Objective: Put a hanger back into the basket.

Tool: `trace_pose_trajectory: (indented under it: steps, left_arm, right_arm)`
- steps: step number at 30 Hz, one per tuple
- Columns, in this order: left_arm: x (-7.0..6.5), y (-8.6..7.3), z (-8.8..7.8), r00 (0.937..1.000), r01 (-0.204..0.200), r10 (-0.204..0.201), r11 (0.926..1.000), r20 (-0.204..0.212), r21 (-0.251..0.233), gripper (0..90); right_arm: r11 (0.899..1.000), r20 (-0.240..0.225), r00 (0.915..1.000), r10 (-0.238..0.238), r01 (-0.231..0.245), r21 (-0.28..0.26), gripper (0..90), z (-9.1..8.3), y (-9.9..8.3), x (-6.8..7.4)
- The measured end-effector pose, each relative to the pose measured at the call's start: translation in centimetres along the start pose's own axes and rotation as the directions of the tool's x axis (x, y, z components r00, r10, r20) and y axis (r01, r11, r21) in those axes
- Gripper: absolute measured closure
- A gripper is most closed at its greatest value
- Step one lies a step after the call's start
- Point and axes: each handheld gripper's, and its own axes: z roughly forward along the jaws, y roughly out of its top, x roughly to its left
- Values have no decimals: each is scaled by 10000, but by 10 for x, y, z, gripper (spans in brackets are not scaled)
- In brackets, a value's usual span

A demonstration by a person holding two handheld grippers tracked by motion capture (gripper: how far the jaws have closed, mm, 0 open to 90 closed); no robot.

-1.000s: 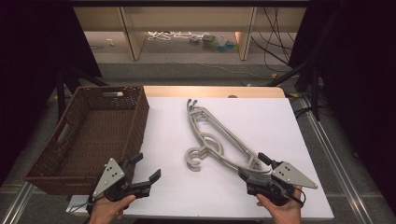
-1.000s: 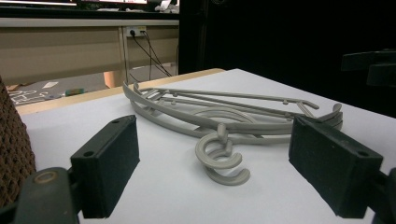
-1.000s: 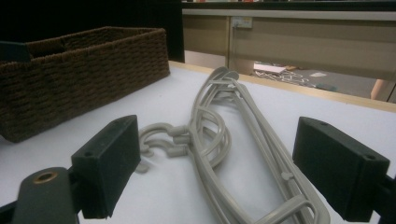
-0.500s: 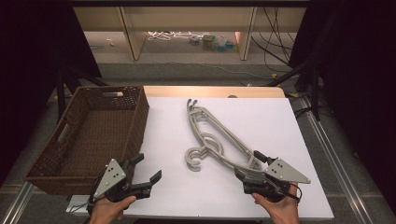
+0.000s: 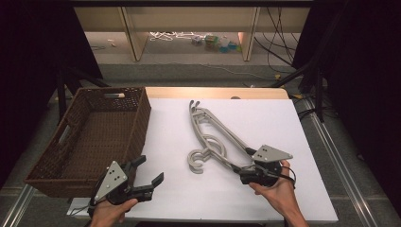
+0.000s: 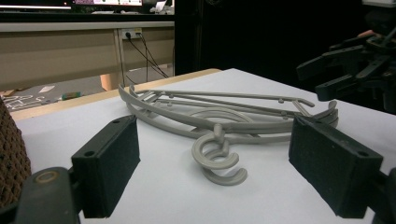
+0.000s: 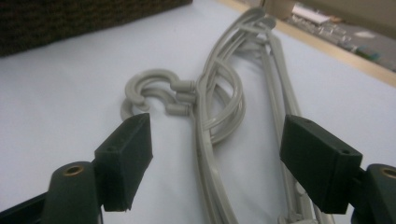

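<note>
**Right gripper is straddling the near end of the grey hangers**

A pile of grey plastic clothes hangers (image 5: 213,137) is lying flat on the white table top (image 5: 293,127), near the middle. The hangers are stacked on each other, with their curly hooks (image 5: 201,158) pointing left and one long end reaching toward the far side. The other long end is pointing near and right.

The right gripper (image 5: 242,173), black with a grey three-cornered plate on top, is sitting in the person's right hand (image 5: 276,189) at that near right end of the pile. In the right gripper view its two black jaws are standing apart, one on each side of the hanger arms (image 7: 219,140). The jaws have just been closing a little, with the hangers between them, but the pads are not pressing on the plastic yet, so nothing is being held.

The left gripper (image 5: 150,170), in the person's left hand (image 5: 111,213), is resting at the near left of the table, just beside the near right corner of the brown woven basket (image 5: 71,156). Its jaws are spread wide with nothing between them. In the left gripper view it is looking across the table at the hangers (image 6: 224,121), which are lying well apart from it
</note>
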Motion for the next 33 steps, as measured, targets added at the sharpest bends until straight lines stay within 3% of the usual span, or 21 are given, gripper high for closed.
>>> trace_pose_trajectory:
  steps: [3,5,9,12,13,16,18,20,23,26,30,33]
  left_arm:
    - [0,0,0,10000,-17,17,10000,-21,-16,161]
    - [0,0,0,10000,10,-11,10000,-31,-22,161]
    - [1,0,0,10000,2,-2,10000,-28,-17,161]
    - [0,0,0,10000,10,-10,10000,-22,-28,161]
    - [0,0,0,10000,-2,2,10000,-6,-22,160]
    - [0,0,0,10000,21,-21,10000,1,-37,161]
    - [1,0,1,10000,-81,81,10000,26,-11,160]
    - [0,0,0,10000,20,-20,10000,3,-24,160]
    - [1,0,0,10000,-34,34,10000,25,24,160]
    - [1,0,1,9999,-100,100,9999,29,43,160]
    - [1,0,1,9999,-103,103,9999,68,74,160]
    - [0,-1,1,9999,-142,141,9999,69,82,160]
  right_arm:
    - [9957,-366,9993,-84,117,915,307,14,2,-3]
    - [9871,-513,9984,-226,304,1570,333,23,3,-5]
    - [9741,-614,9971,-444,568,2190,413,40,3,-5]
    - [9553,-943,9937,-607,852,2832,475,50,5,-7]
    - [9556,-753,9956,-557,750,2848,483,53,5,-5]
    - [9437,-868,9942,-640,885,3187,534,60,7,-6]
    - [9306,-914,9939,-621,908,3545,553,62,8,-7]
    - [9294,-860,9937,-713,975,3559,583,68,8,-8]
    - [9134,-1025,9917,-774,1117,3914,639,72,9,-9]
    - [9043,-1116,9909,-749,1146,4112,679,76,9,-9]
    - [9013,-1292,9882,-825,1293,4135,747,79,12,-8]
    - [8907,-1213,9877,-987,1420,4319,780,80,14,-8]
